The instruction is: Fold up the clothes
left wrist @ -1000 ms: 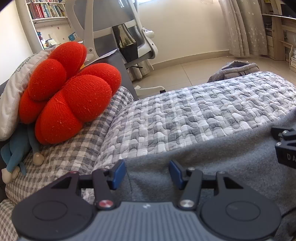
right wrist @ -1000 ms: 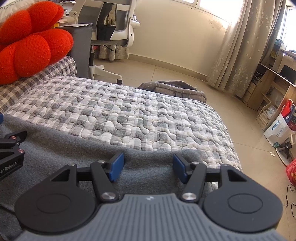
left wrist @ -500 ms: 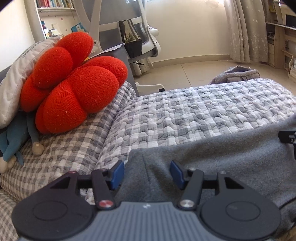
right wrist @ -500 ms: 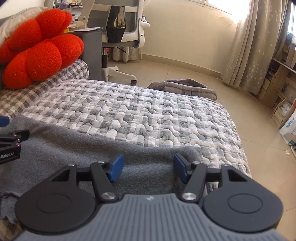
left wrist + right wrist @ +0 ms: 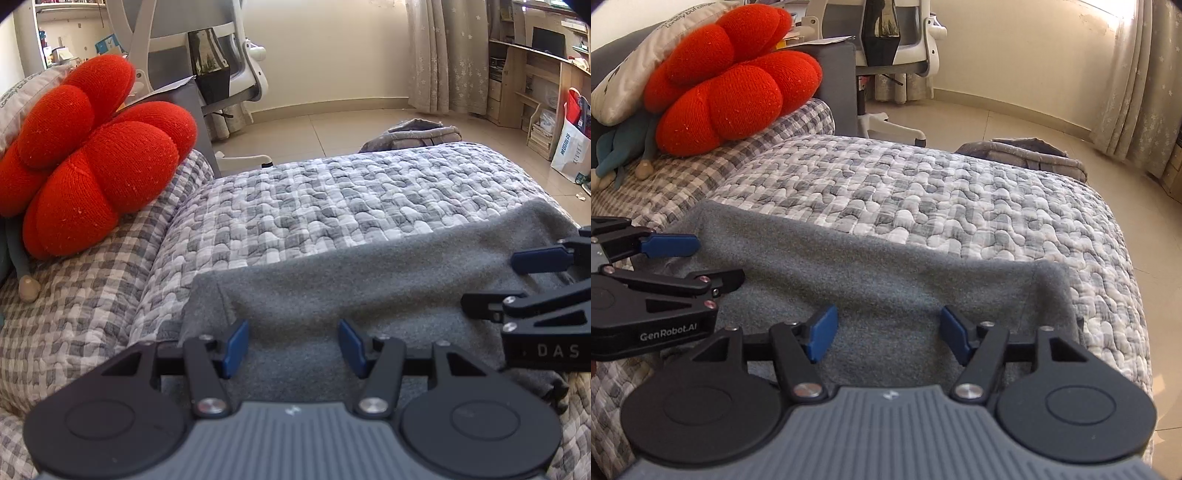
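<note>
A grey fleece garment (image 5: 351,288) (image 5: 886,273) lies flat across the near part of a quilted checked cover (image 5: 332,199). In the left wrist view my left gripper (image 5: 291,339) hovers open over the garment's left end, near its folded corner. Its blue pads stand apart with only fabric below them. My right gripper (image 5: 886,325) sits over the garment's right end; its jaws are opening and the pads press on nothing. Each gripper shows in the other's view: the right gripper (image 5: 517,282) at the right edge, the left gripper (image 5: 698,264) at the left edge.
A red knitted cushion (image 5: 96,155) (image 5: 731,92) leans on a white pillow at the back left, with a blue soft toy under it. Beyond the cover stand an office chair (image 5: 221,66), a heap of grey cloth (image 5: 417,133) on the tiled floor, and shelves with a white bag (image 5: 570,147).
Both views have swung, so each gripper now reaches further into the other's picture. The garment's left and right corners have come into sight. The right jaws stand slightly wider.
</note>
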Motion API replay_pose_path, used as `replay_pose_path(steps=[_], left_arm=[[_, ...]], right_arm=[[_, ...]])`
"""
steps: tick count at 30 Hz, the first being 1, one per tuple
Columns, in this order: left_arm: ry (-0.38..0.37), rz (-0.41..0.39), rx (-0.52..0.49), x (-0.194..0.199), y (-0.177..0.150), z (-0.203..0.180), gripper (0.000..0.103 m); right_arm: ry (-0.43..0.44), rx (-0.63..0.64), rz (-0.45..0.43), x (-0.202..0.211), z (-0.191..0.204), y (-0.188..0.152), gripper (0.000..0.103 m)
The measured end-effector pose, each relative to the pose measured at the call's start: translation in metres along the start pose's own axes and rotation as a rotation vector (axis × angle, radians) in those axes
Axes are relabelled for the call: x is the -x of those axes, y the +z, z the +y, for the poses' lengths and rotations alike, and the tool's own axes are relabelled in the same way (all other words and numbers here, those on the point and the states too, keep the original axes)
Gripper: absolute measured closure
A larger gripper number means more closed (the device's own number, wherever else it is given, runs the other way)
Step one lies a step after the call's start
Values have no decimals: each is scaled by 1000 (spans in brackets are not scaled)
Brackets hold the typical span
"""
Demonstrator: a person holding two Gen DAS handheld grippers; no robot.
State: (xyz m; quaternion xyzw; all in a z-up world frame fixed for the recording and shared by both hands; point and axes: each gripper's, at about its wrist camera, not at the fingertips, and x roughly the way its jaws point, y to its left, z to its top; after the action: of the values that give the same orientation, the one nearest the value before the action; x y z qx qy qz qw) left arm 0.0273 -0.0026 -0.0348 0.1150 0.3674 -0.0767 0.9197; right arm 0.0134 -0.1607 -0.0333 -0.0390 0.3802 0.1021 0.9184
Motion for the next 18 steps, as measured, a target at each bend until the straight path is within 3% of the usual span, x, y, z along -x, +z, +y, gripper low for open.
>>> replay_pose_path(steps=[7, 11, 18], left_arm=[[12, 44, 22, 8, 3, 17, 46], [-1, 39, -7, 21, 6, 9, 46], [-14, 76, -67, 24, 3, -4, 46]], right_arm=[[9, -54, 26, 15, -19, -4, 36], [72, -58, 27, 27, -8, -1, 36], [86, -10, 98, 20, 8, -8, 36]])
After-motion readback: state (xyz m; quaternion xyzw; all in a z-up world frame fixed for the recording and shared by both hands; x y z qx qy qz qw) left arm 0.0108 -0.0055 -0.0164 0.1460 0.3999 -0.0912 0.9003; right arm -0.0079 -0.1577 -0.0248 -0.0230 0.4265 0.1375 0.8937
